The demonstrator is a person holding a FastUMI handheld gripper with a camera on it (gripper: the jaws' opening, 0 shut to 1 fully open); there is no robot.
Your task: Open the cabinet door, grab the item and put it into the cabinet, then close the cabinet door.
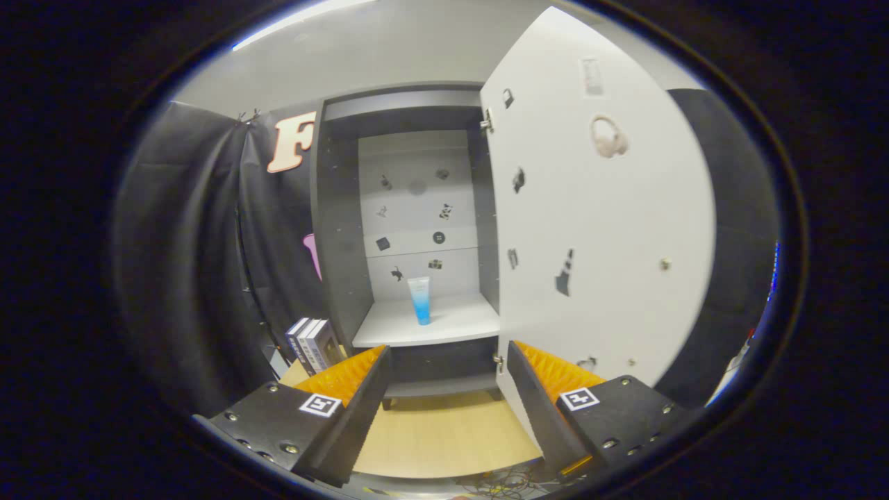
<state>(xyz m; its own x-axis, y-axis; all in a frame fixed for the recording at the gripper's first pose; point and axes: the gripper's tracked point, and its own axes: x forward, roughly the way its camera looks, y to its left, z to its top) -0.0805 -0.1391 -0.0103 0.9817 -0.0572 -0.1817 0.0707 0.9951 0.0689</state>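
I can see the cabinet (410, 208) with its door (597, 229) swung wide open. The tube (420, 300) stands upright on the shelf (458, 323) inside the cabinet, near the middle. So I think the first two jobs are done, and only closing the door is left. My gripper (448, 368) is wide open and holds nothing. Its fingers (364, 403) sit in front of the cabinet, well apart from the tube, with the door just beside the right one.
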